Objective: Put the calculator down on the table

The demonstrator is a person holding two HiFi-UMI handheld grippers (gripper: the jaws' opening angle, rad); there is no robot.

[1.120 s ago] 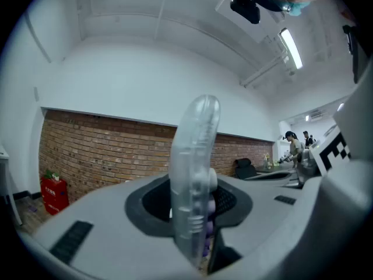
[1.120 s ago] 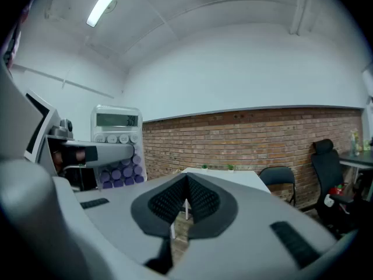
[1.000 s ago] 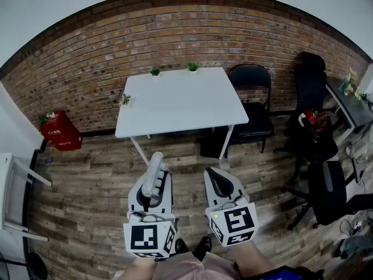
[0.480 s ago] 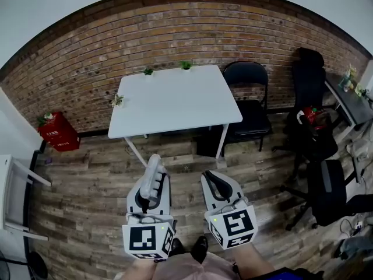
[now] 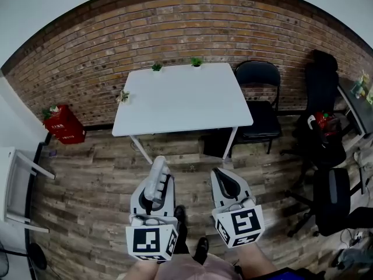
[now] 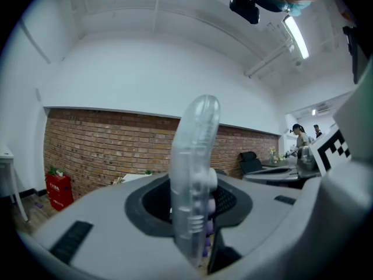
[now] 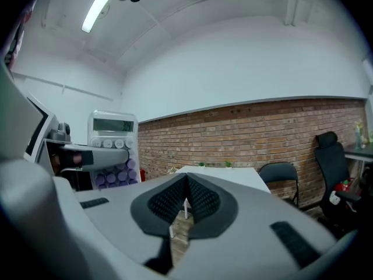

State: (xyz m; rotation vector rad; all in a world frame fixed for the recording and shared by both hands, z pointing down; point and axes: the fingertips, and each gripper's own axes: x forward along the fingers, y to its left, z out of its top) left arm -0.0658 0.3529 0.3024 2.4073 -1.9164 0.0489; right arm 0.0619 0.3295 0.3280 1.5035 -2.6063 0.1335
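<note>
The calculator [image 5: 155, 174] is white and clear plastic with purple keys. It stands on edge between the jaws of my left gripper [image 5: 156, 186], which is shut on it. In the left gripper view its thin edge [image 6: 195, 168] rises out of the left gripper [image 6: 197, 217]. From the right gripper view its display and keys [image 7: 112, 147] show at the left. My right gripper [image 5: 222, 177] hangs beside it, shut and empty; its dark pads [image 7: 201, 200] meet. The white table [image 5: 182, 101] stands ahead against the brick wall, beyond both grippers.
Three small plants [image 5: 157, 67] sit along the table's far and left edges. A black folding chair [image 5: 260, 95] stands right of the table, with office chairs [image 5: 329, 188] further right. A red crate [image 5: 64, 124] is at the left wall. A white frame [image 5: 14, 185] stands at far left.
The person has stepped on over the wooden floor and one shoe now shows between the grippers. Both grippers sit slightly lower and further right in the picture, with the calculator held as before.
</note>
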